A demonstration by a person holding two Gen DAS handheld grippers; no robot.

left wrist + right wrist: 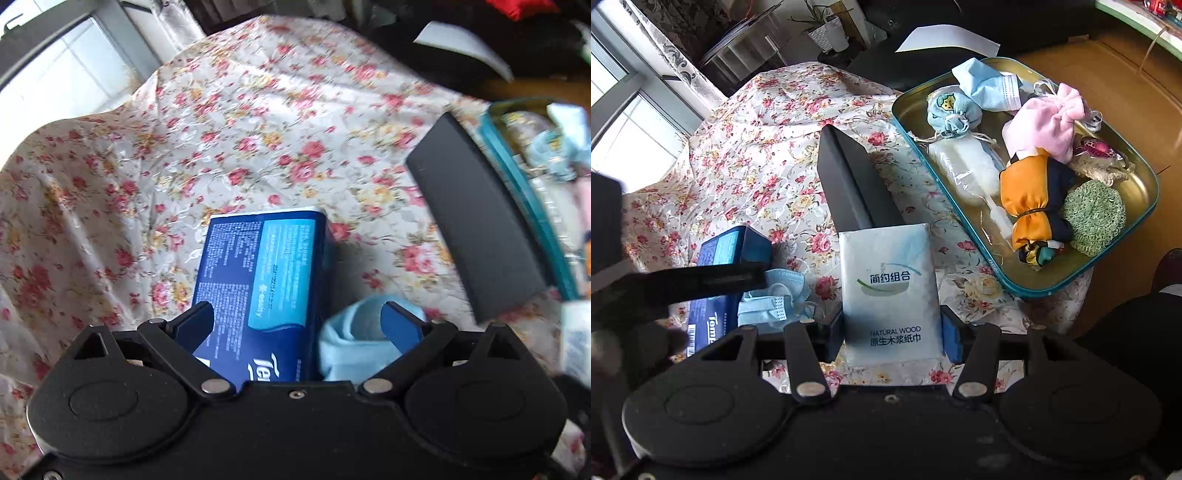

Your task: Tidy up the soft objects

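1. The tin tray [1123, 236] sits at the upper right of the right wrist view, on the flowered cloth [757, 147] that covers the counter. Many soft things are already in it: a pink pouch [1045, 125], an orange scarf [1030, 195], a green knitted pad [1093, 214] and a blue mask [990, 86]. I think this is the place where the soft things get gathered.

2. The right gripper [892, 334] has the white tissue pack [890, 288] between its fingers, at the lower middle of that view. The fingers are only a little apart and press on both sides of the pack, so they pinch it. The pack seems to be lifted so it can go to the tray beside it.

3. The blue tissue pack [258, 269] and a light blue mask [347, 339] are at the lower middle of the left wrist view, on the cloth. They are not in the tray yet.

4. The left gripper [295, 325] has its fingers spread wide around both of these things. One finger [195, 325] is at the blue pack's left side and the other is by the mask. I cannot tell if they squeeze yet.

5. A black box [849, 184] sits on the cloth just behind the white pack.
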